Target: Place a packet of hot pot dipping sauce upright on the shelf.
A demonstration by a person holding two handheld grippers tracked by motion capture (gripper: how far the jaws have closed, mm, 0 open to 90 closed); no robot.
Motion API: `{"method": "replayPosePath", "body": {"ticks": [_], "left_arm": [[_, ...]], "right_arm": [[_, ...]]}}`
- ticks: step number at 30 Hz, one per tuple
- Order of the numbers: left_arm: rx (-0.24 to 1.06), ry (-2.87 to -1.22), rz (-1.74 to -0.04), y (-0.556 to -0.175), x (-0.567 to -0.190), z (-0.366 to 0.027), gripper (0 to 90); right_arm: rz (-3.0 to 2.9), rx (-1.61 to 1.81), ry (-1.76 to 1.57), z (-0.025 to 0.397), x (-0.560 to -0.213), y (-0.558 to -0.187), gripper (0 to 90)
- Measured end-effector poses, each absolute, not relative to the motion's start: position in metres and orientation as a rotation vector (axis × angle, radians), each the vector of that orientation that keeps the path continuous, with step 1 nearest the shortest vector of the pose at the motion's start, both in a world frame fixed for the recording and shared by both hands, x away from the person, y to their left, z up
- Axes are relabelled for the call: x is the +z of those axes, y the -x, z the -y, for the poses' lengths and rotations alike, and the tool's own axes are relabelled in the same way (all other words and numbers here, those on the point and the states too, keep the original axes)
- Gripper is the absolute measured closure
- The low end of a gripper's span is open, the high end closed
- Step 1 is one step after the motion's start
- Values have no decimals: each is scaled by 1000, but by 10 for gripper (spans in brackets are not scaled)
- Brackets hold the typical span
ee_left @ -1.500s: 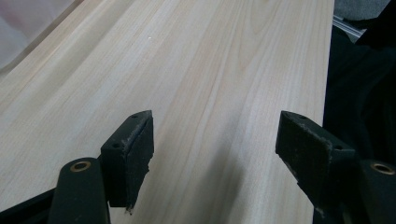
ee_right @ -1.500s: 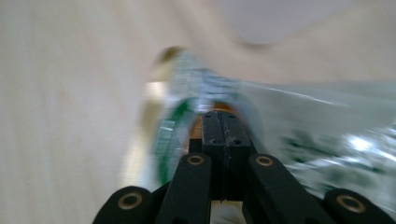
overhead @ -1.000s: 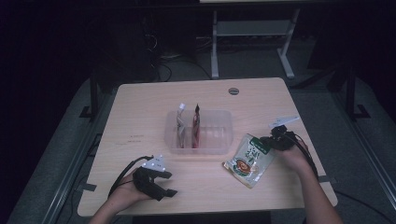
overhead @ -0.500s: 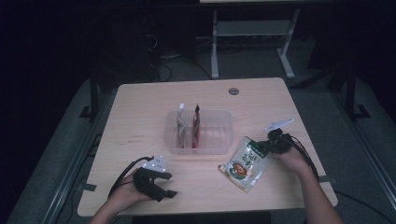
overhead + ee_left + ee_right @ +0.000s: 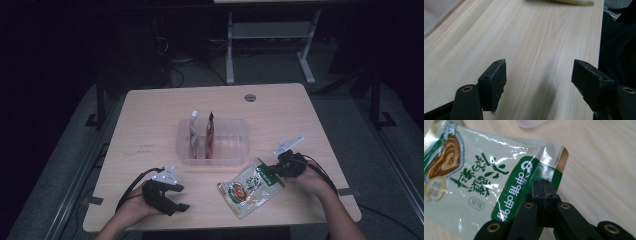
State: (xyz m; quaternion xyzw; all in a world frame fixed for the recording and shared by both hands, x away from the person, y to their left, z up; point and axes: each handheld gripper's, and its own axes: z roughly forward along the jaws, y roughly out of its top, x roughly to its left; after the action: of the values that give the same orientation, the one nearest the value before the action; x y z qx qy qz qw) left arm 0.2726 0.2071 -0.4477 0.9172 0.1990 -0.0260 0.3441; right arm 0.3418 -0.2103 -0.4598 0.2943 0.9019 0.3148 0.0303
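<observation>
My right gripper has its jaws clenched on the green end of the snack pouch, which lies on the counter with its long axis running away from the jaws toward my left. My left gripper rests near the front edge, jaws spread wide, nothing between them. Beyond the pouch, the clear bin holds two upright sachets at its left end, right side free.

Green snack pouch, flat on table
</observation>
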Motion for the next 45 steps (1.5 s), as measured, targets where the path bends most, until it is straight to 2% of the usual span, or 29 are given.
{"method": "replayPosePath", "body": {"ticks": [13, 18, 20, 24, 26, 27, 28, 29, 34, 39, 45], "left_arm": [[-60, -2355, -456, -279, -447, -191, 275], [-49, -2359, -426, -281, -448, -176, 275], [-41, -2358, -417, -282, -449, -166, 274], [-43, -2363, -401, -283, -449, -155, 274], [-45, -2365, -396, -284, -449, -148, 273], [-42, -2369, -395, -285, -448, -145, 266], [-27, -2379, -401, -286, -446, -139, 265], [-27, -2379, -401, -286, -446, -139, 263], [-46, -2390, -432, -292, -448, -117, 242], [-26, -2406, -452, -291, -453, -107, 201], [11, -2445, -415, -284, -461, -100, 197]], "right_arm": [[-2884, 984, -701, 166, -459, -316, 900], [-2889, 994, -650, 160, -459, -309, 900], [-2871, 1066, -737, 164, -453, -303, 894], [-2833, 1094, -783, 173, -450, -300, 805], [-2812, 1097, -838, 178, -449, -297, 684], [-2794, 1082, -887, 182, -446, -294, 590], [-2764, 1083, -917, 184, -445, -292, 547], [-2764, 1083, -917, 184, -445, -292, 547], [-2649, 1159, -1025, 197, -440, -268, 377], [-2624, 1140, -1017, 199, -443, -257, 343], [-2616, 1140, -1015, 200, -446, -263, 337]]}}
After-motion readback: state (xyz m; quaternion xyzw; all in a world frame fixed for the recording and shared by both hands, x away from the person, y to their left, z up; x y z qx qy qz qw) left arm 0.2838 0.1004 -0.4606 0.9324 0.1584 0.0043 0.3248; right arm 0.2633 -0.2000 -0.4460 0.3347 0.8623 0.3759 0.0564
